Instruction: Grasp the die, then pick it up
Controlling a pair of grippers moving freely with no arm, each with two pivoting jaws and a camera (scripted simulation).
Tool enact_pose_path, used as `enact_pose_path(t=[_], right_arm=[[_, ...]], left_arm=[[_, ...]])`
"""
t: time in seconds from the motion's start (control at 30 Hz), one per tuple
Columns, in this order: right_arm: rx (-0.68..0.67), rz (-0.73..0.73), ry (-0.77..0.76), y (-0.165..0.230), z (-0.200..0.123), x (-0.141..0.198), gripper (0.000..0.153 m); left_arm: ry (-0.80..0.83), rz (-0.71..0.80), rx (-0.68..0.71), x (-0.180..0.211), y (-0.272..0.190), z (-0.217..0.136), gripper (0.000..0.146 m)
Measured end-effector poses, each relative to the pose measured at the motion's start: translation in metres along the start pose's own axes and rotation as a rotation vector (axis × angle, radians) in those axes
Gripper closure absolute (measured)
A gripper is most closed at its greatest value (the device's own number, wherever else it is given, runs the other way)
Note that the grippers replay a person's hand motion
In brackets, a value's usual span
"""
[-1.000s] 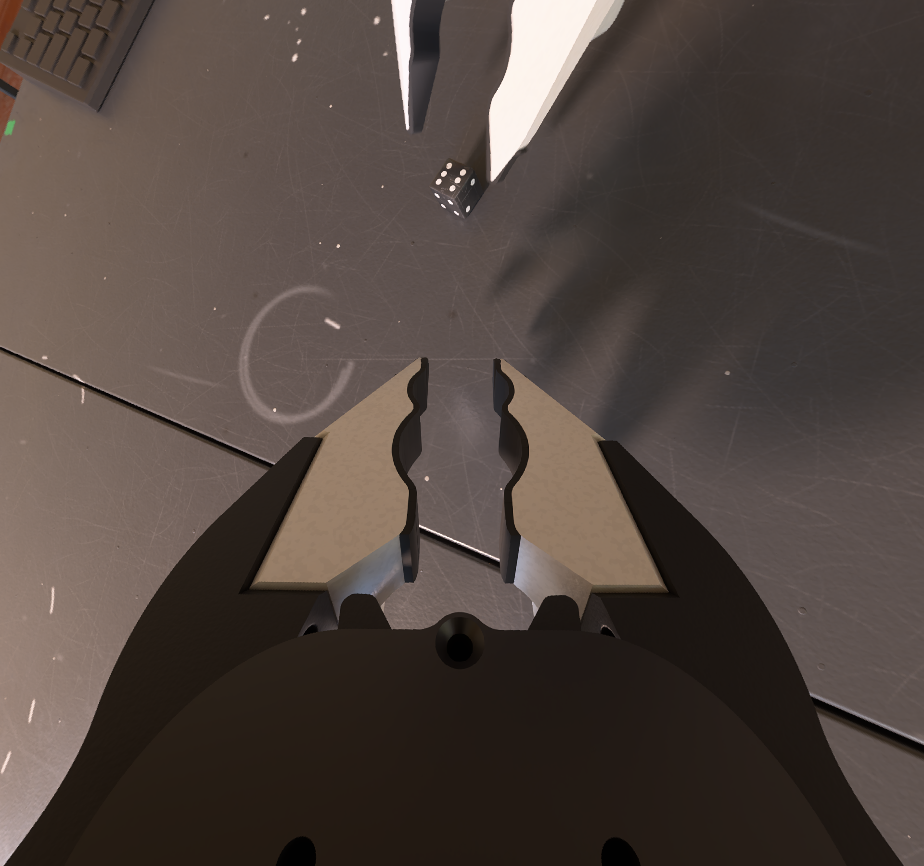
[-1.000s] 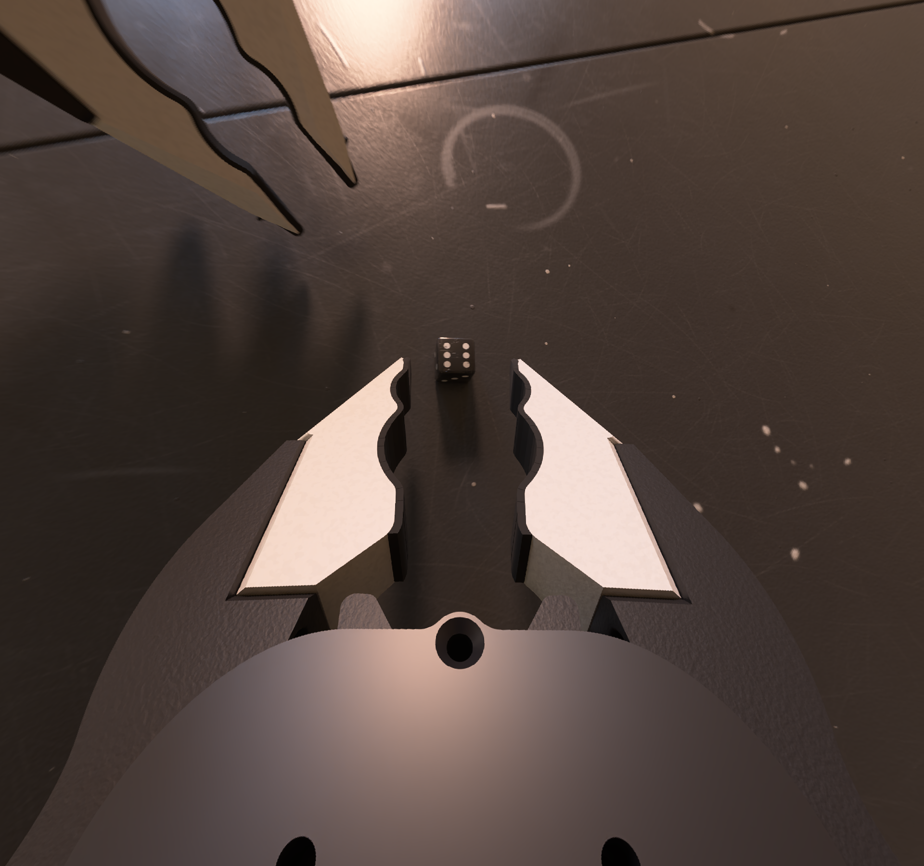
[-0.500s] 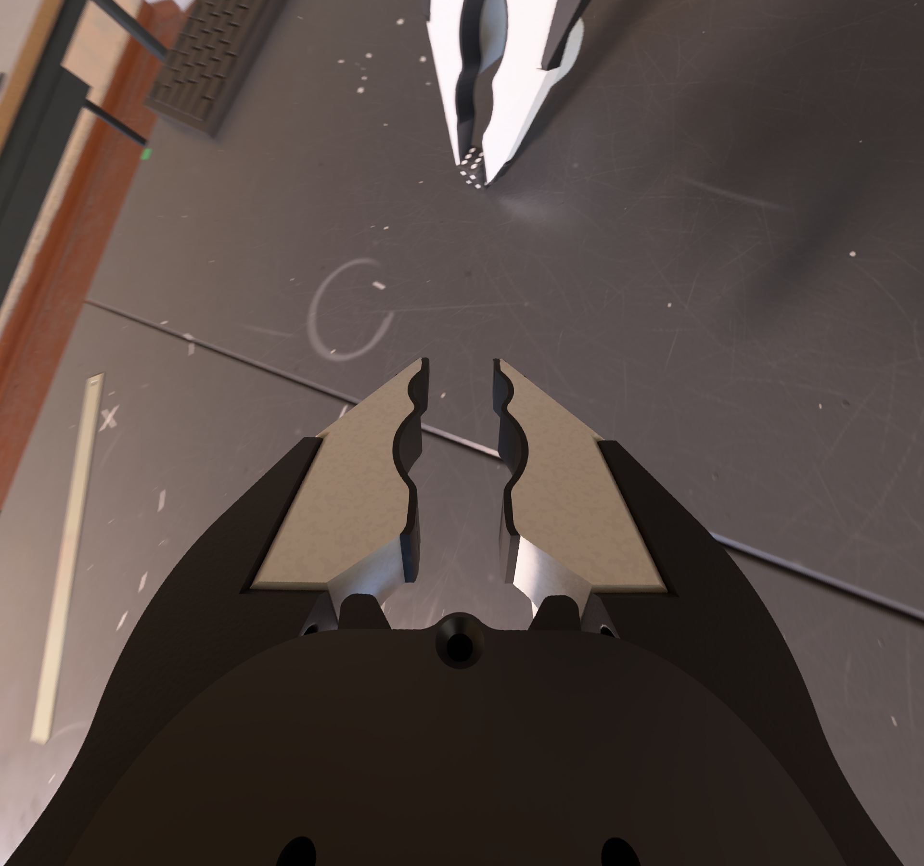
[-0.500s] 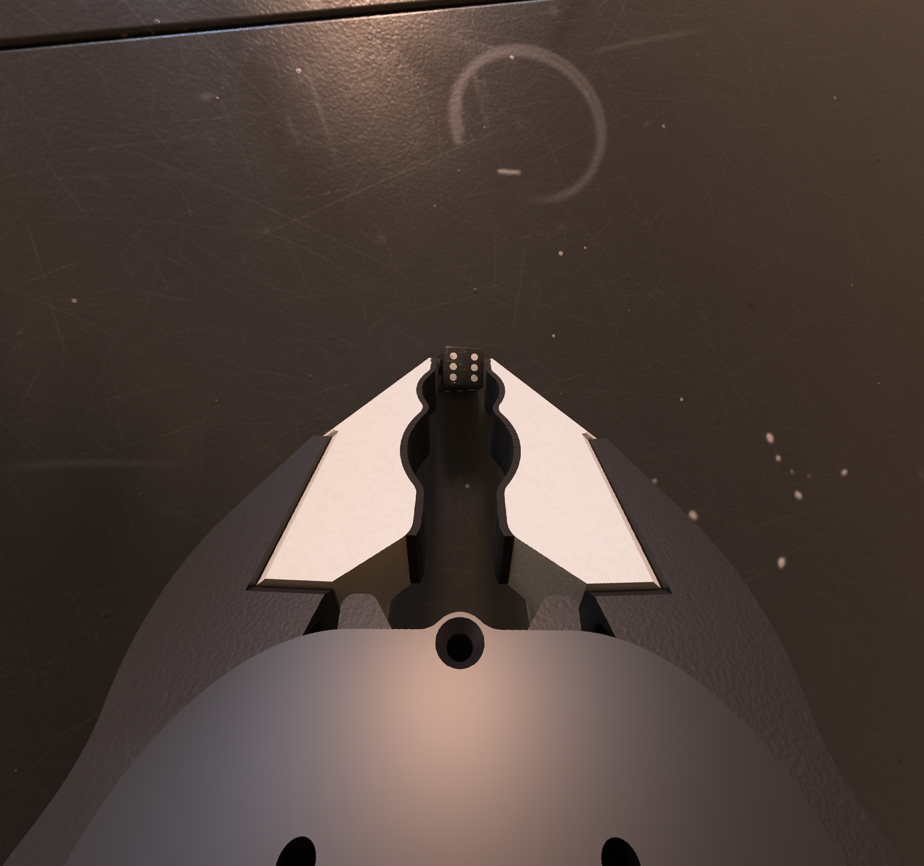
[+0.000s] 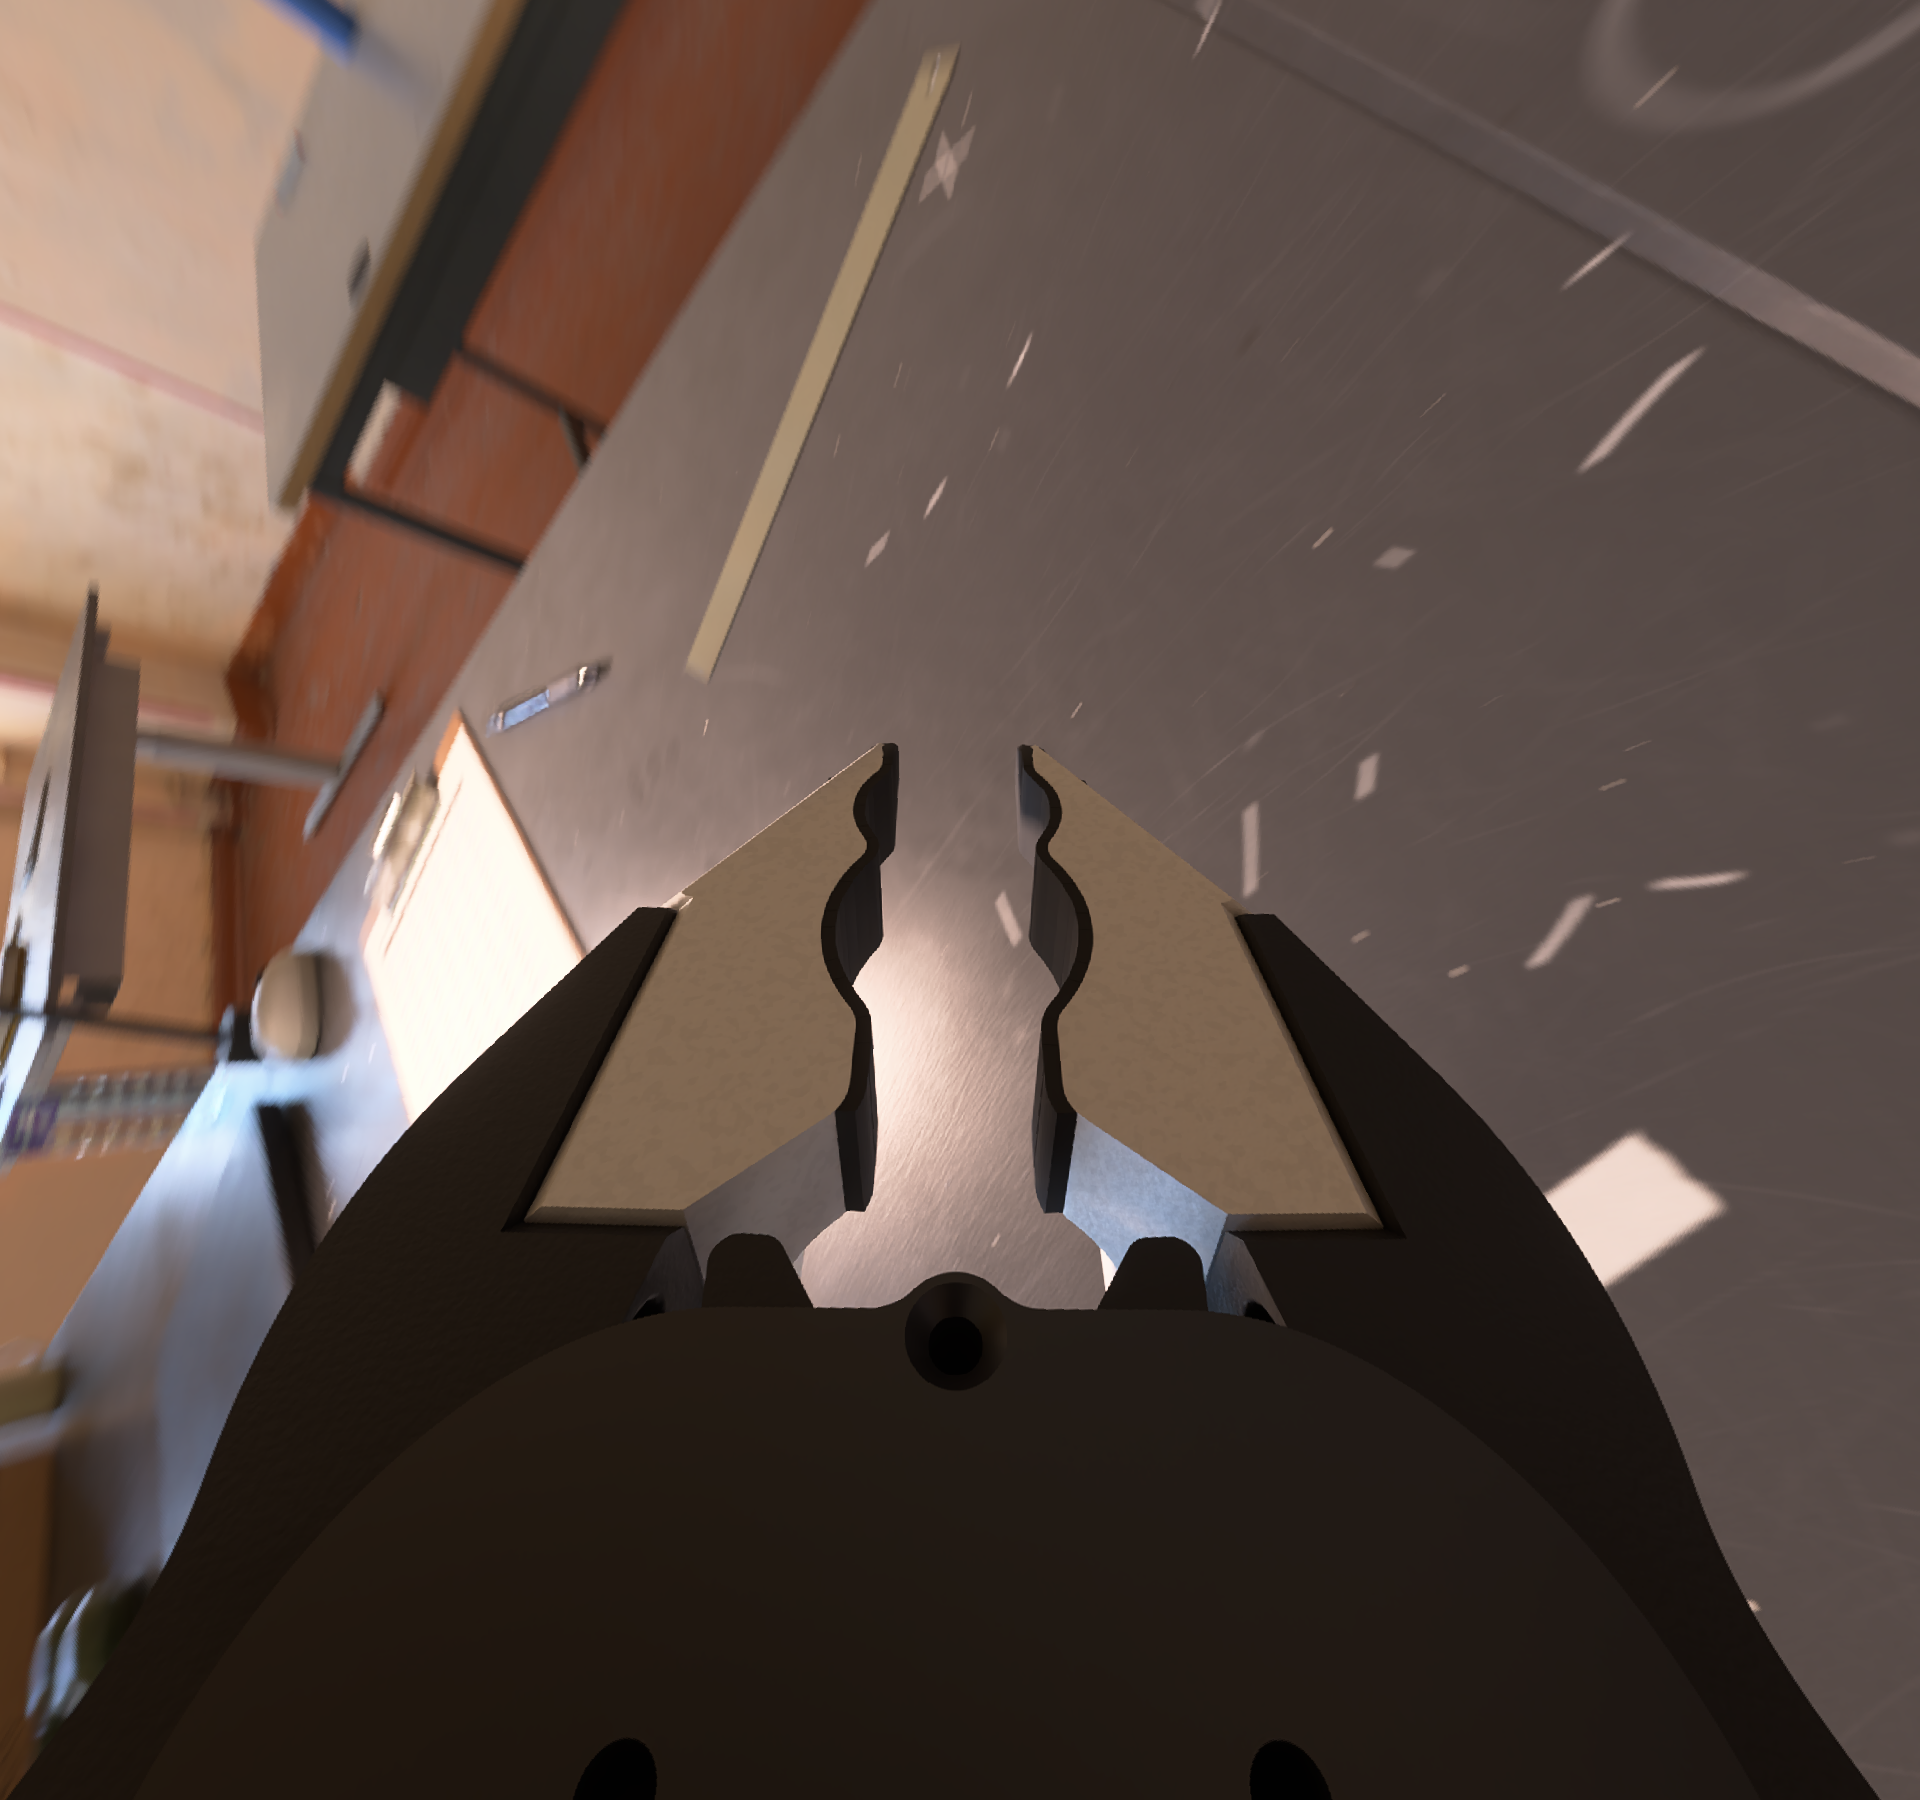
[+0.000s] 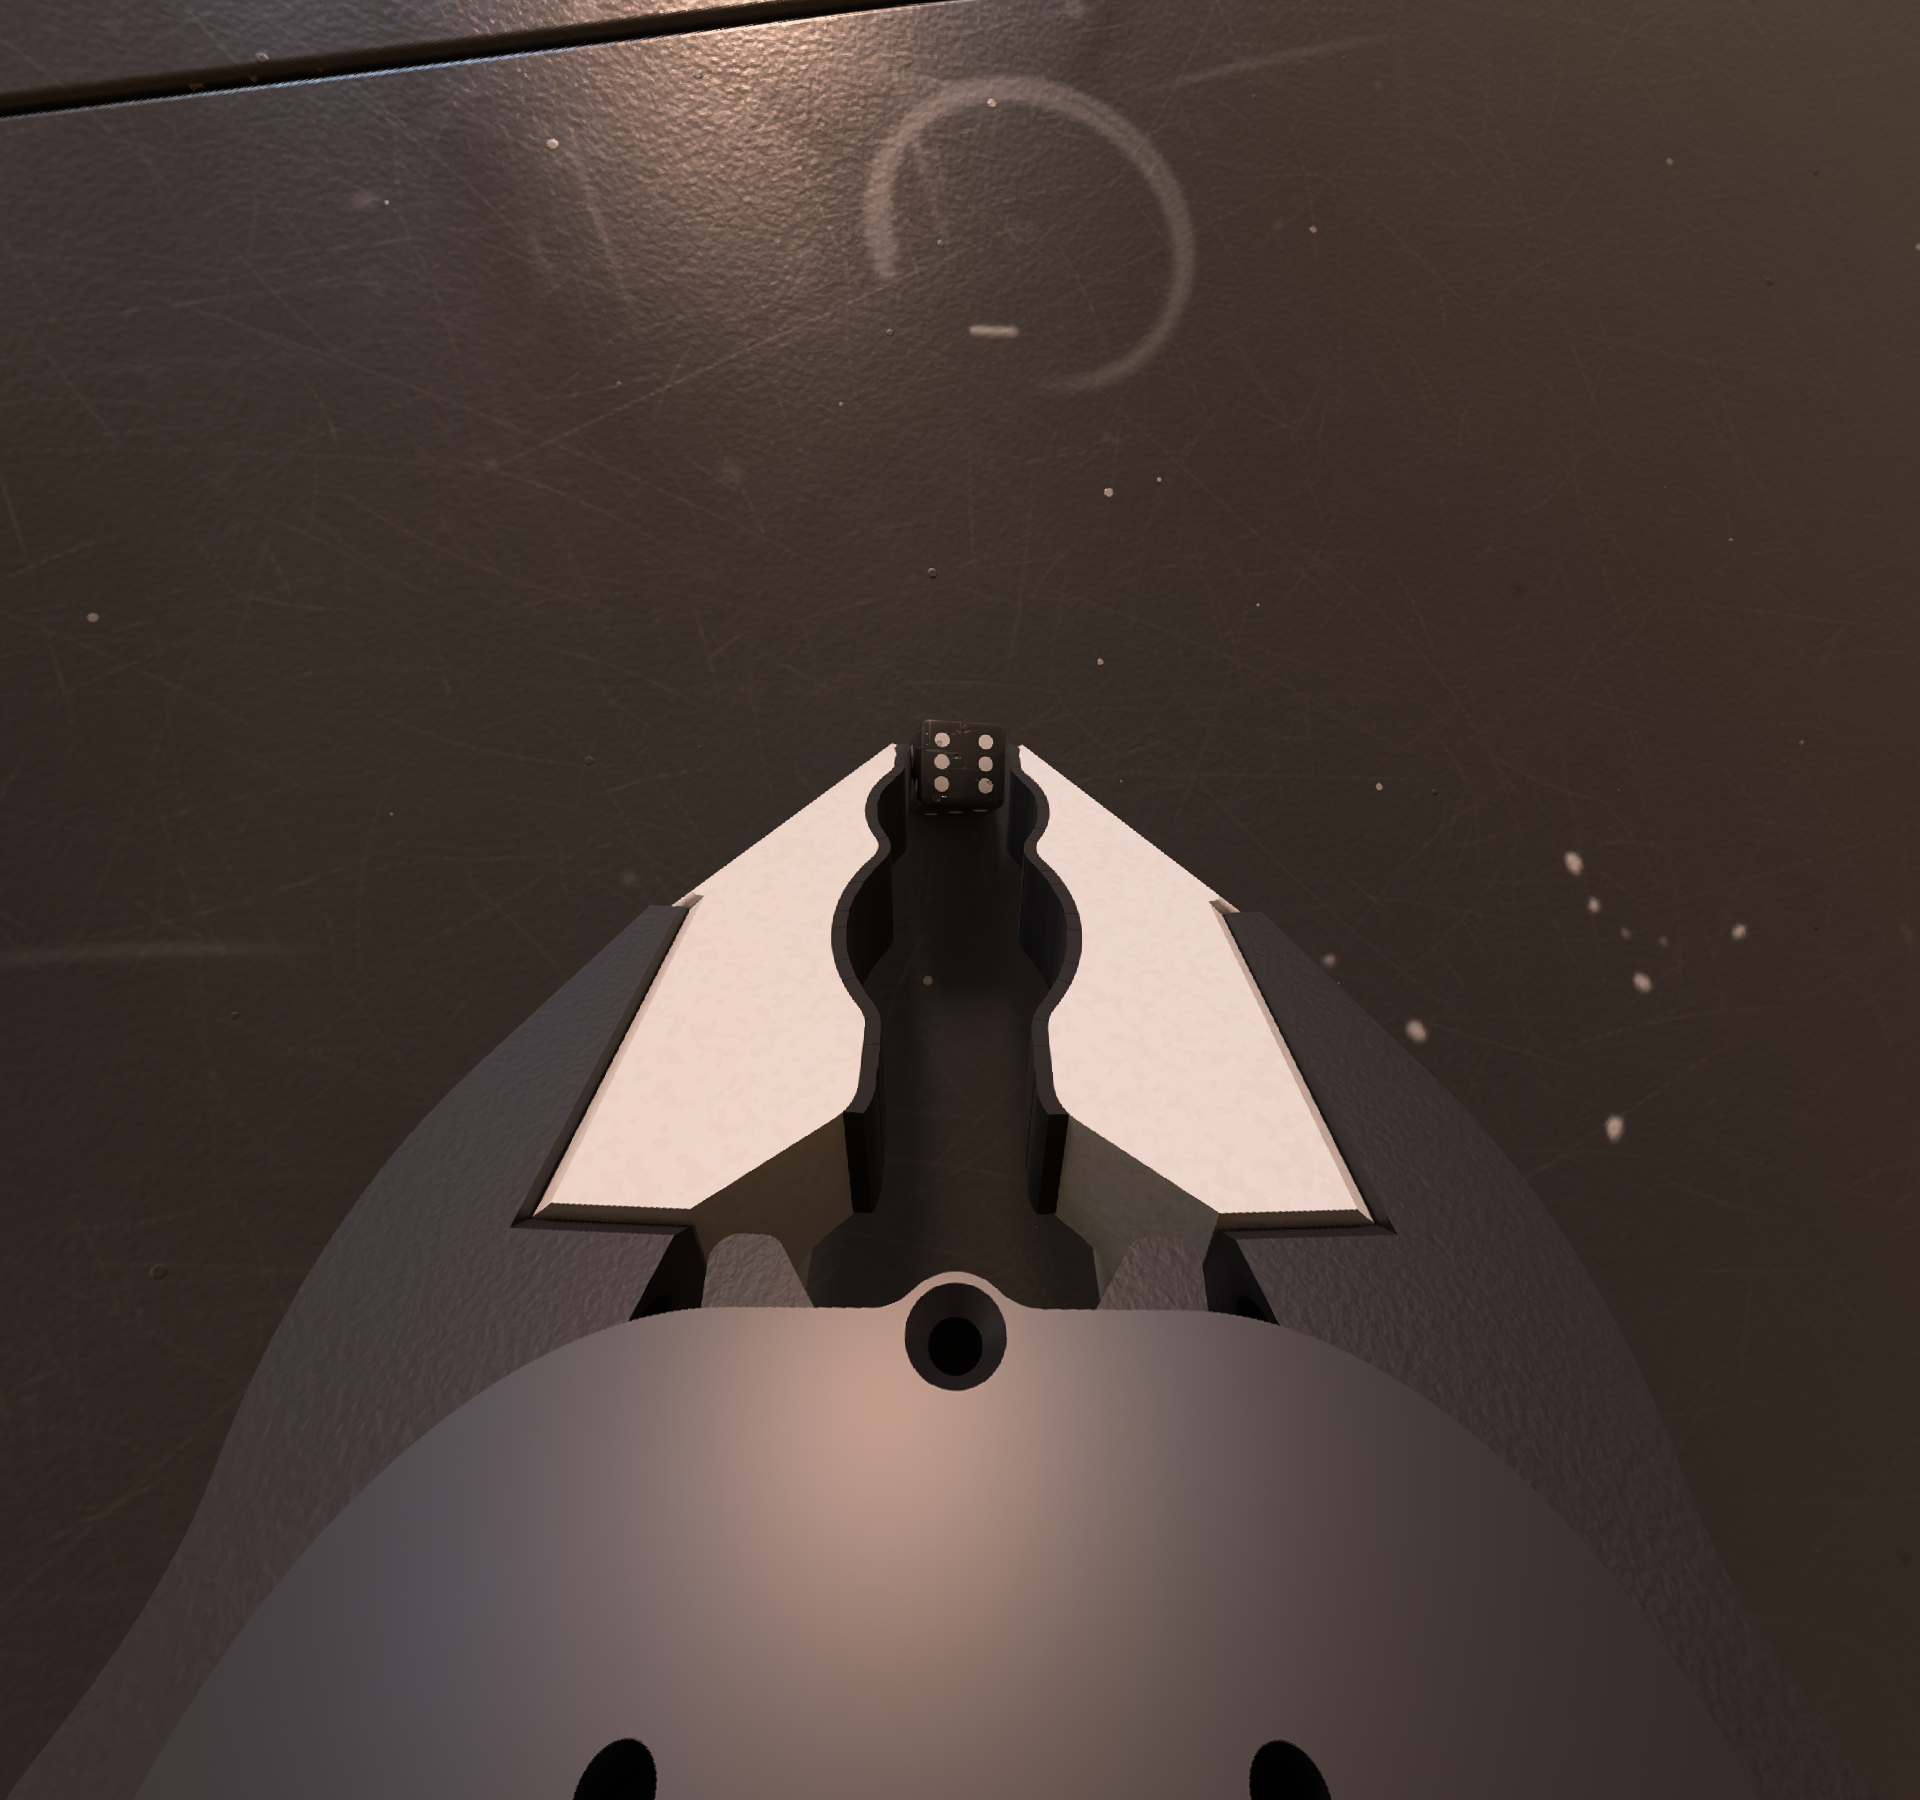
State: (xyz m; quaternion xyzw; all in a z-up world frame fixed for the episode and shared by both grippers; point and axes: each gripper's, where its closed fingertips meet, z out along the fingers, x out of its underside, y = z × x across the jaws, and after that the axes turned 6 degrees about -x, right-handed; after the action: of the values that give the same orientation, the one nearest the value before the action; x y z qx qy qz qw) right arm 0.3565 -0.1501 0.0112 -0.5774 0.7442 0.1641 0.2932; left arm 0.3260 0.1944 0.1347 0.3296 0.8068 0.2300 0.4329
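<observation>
Right gripper [image 6: 957, 763] clamped on black die [image 6: 957, 765] at fingertips, 12 o'clock of right wrist view, above scratched dark tabletop [image 6: 416, 503]. Left gripper [image 5: 957, 763] parted, empty, die not visible there. Judged step: lift under way. Next: steady vertical raise, grip held firm.

The left gripper [image 5: 958, 763] is seen with a dark brown, rounded body, tan-faced tapering fingers [image 5: 727, 1023] with wavy inner edges, and a central screw hole. The right gripper [image 6: 956, 763] is shown in grey, its fingers [image 6: 1174, 1044] faced in white.
</observation>
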Motion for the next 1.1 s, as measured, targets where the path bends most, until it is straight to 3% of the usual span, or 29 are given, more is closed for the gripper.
enact_pose_path(t=[0.13, 0.3, 0.5, 0.73, 0.87, 0.97, 1.1], right_arm=[[-0.001, 0.004, -0.006, 0.000, 0.000, 0.000, 0.135], [-0.003, 0.005, -0.014, 0.000, 0.000, -0.001, 0.135], [-0.011, -0.005, -0.022, 0.001, 0.000, -0.001, 0.135], [-0.016, -0.002, -0.026, 0.001, 0.001, -0.002, 0.135], [-0.013, -0.006, -0.027, 0.001, 0.001, -0.002, 0.135], [-0.011, -0.009, -0.028, 0.002, 0.001, -0.002, 0.135], [-0.020, -0.011, -0.031, 0.002, 0.001, -0.002, 0.135]], left_arm=[[0.160, 0.025, 0.024, 0.027, 0.011, 0.034, 0.118], [0.178, 0.064, 0.168, 0.018, 0.000, 0.072, 0.104], [0.187, 0.110, 0.315, 0.006, -0.010, 0.115, 0.099], [0.243, 0.060, 0.349, -0.005, -0.004, 0.175, 0.110], [0.326, 0.035, 0.359, 0.008, -0.001, 0.204, 0.118], [0.328, -0.006, 0.409, 0.009, -0.006, 0.209, 0.127], [0.311, -0.009, 0.413, 0.008, -0.007, 0.210, 0.129]])
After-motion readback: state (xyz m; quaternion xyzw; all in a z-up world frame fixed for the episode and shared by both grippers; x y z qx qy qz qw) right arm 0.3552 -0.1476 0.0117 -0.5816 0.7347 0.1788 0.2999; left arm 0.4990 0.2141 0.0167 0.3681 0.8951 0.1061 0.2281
